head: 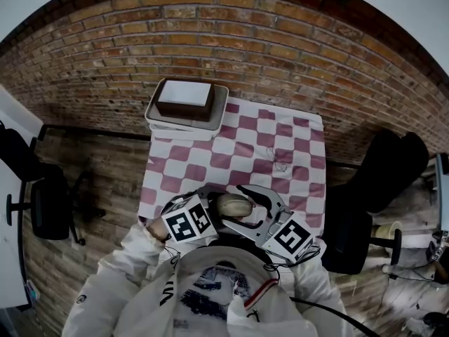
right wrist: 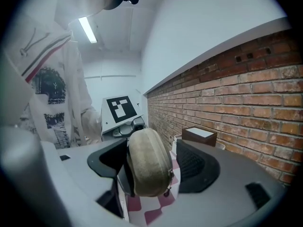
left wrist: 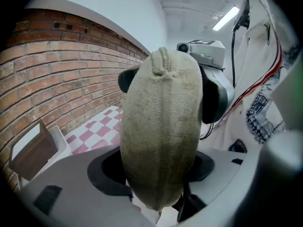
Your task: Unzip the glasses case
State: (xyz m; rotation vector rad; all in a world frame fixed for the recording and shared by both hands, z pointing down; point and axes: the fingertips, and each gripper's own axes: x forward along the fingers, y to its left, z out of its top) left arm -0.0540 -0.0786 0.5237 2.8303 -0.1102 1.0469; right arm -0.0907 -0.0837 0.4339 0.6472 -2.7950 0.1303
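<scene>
Head view: the person in a white sweatshirt [head: 210, 297] is holding both tools close to the chest, over the near edge of the worktop [head: 158, 188]. The beige glasses case [head: 233, 206] is hanging in the air between the two tools, clear of the red-and-white checked cloth [head: 245, 146].

Left gripper view: the left claw [left wrist: 156, 174] is clenching the lower end of the glasses case. Both dark pads are pressing on its fabric sides, and the case is standing up out of the claw and filling the middle of the view. A stitched seam is running down its length and is looking closed.

Right gripper view: the right claw [right wrist: 154, 167] is standing wide open around the far end of the case. The case is sitting nearer the pad at the view's left, and a clear gap is showing to the other pad; whether it is touching the nearer pad cannot be told. A small dark tab is showing at the case's lower edge, too small to identify.

Surroundings: a stack of pale trays [head: 156, 118] carrying a brown box [head: 184, 98] is sitting at the far end of the worktop, against the brick wall [head: 280, 48]. Dark chairs are standing to either side.
</scene>
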